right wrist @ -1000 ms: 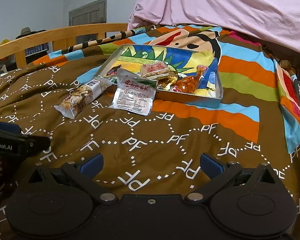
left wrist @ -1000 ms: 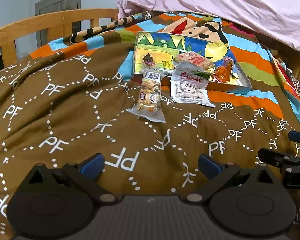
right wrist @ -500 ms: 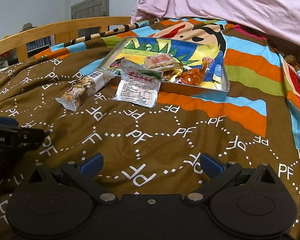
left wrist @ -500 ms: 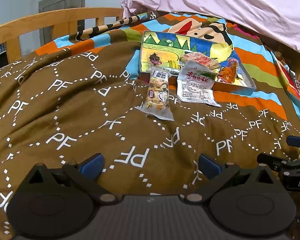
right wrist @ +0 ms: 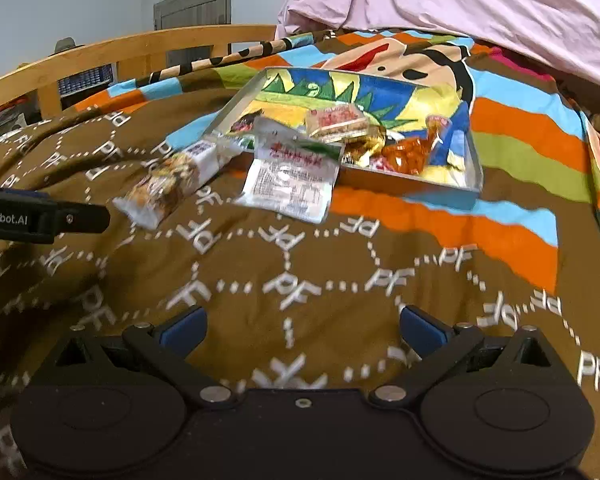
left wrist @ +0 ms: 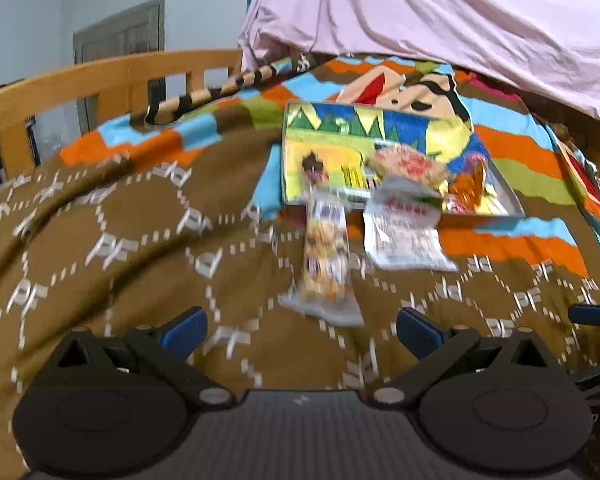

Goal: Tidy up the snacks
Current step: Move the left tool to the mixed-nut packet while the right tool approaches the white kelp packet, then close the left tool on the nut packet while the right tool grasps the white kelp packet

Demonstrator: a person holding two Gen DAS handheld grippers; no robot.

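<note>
Two hand-held grippers hover low over a brown blanket printed with white letters, spread across a bed. The left gripper fills the bottom of its own view with jaws spread wide and nothing between them; the right gripper sits likewise at the bottom of its view, jaws apart and empty.

Above centre in both views, a shallow tin tray with a bright cartoon picture inside rests on the blanket. Inside it lie a pink-and-red packet, gold-wrapped sweets and an orange snack bag.

A clear pack of nut snacks lies on the blanket just in front of the tray's near left corner, directly ahead of the left gripper. Beside it, a white packet with red lettering leans over the tray's near rim.

A wooden bed rail crosses the upper left, with a pink sheet bunched along the top right.
</note>
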